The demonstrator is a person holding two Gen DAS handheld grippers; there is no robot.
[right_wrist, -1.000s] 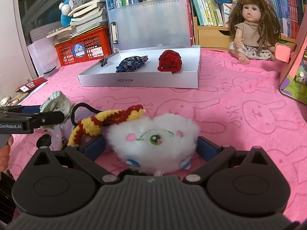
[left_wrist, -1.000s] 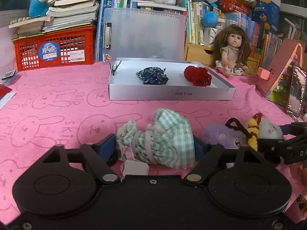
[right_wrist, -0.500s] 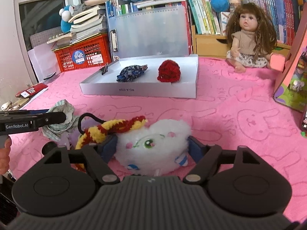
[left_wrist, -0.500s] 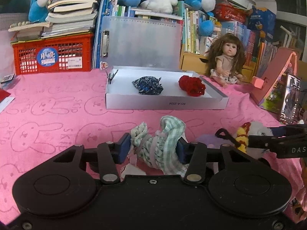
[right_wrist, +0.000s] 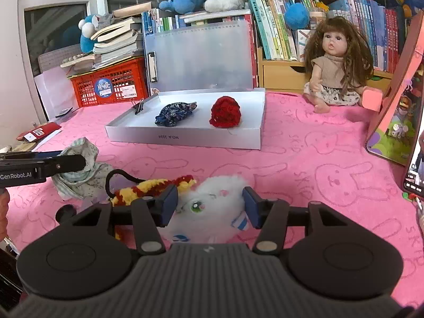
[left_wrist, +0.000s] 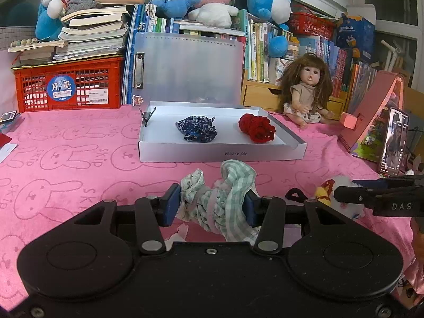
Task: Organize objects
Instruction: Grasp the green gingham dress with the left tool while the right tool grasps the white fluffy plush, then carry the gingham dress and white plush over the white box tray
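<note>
Both grips soft, load loose.
Your left gripper [left_wrist: 212, 208] pinches cloth [left_wrist: 222, 209]; right gripper [right_wrist: 209, 208] squeezes plush [right_wrist: 212, 209]; trailing folds may snag the tray [left_wrist: 222, 153] front edge.

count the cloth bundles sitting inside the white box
2: a blue patterned bundle mid-box and a red knitted one to its right. Nothing seems hidden behind the white box's front wall.

Green checked cloth bundle [left_wrist: 225, 198] and white fluffy plush [right_wrist: 212, 209] clamped above pink cloth; blue scrunchie [left_wrist: 197, 131], red scrunchie [left_wrist: 256, 128] inside white tray [left_wrist: 220, 153].
</note>
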